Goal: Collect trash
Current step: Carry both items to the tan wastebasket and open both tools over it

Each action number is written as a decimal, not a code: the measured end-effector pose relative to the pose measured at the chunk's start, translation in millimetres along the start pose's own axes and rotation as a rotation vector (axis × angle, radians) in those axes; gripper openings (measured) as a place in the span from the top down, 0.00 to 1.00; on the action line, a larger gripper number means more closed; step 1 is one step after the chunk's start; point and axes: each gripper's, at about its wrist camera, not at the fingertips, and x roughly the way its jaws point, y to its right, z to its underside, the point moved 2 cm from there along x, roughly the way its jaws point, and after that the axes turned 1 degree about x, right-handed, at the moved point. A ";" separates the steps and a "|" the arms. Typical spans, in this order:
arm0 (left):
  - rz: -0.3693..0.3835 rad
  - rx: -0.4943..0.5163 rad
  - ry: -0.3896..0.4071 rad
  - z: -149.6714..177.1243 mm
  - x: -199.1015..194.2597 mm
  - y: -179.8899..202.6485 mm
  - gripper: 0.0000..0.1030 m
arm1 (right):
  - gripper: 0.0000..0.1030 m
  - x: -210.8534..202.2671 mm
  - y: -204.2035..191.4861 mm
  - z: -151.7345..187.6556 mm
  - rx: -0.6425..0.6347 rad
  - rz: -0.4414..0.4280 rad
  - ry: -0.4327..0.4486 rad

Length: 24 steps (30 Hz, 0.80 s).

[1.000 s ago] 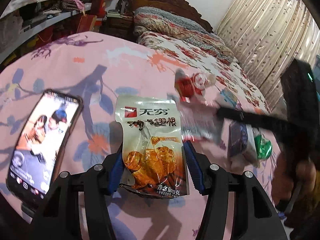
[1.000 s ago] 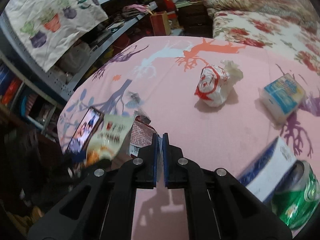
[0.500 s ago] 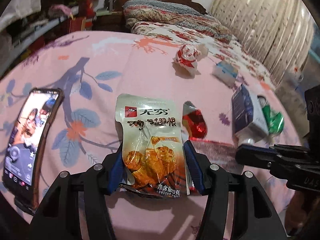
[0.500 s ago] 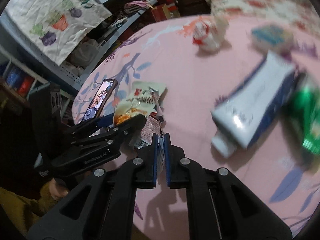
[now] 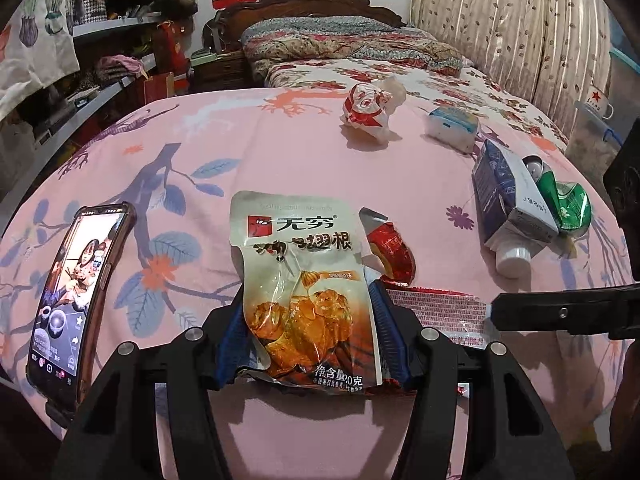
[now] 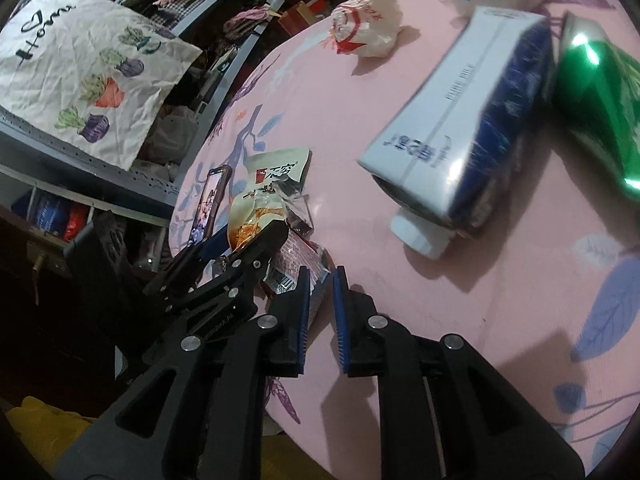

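Observation:
My left gripper point(image 5: 306, 308) is shut on a beige snack pouch point(image 5: 304, 280) with an orange food picture, held over the pink tablecloth point(image 5: 280, 148). It also shows in the right wrist view point(image 6: 264, 196). A red-and-silver wrapper point(image 5: 436, 312) lies flat just right of the pouch, with a small red wrapper point(image 5: 390, 246) behind it. My right gripper point(image 6: 320, 284) has its jaws slightly apart around the red-and-silver wrapper's point(image 6: 294, 258) edge. Its finger shows in the left wrist view point(image 5: 560, 312).
A lit phone point(image 5: 76, 292) lies at the left table edge. A blue-white carton point(image 5: 508, 196) and crushed green can point(image 5: 564, 196) lie at right. A crumpled red-white wrapper point(image 5: 370, 110) and tissue pack point(image 5: 452, 126) lie farther back. Shelves stand left, a bed behind.
My right gripper has swung down to the near table edge and its jaws have parted slightly at the red-and-silver wrapper. My left gripper keeps holding the pouch, with its view tilted up.

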 end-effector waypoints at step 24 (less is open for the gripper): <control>0.147 -0.098 0.005 -12.1 -21.4 -13.5 0.48 | 0.91 -13.7 -6.5 6.5 -0.045 -0.108 0.024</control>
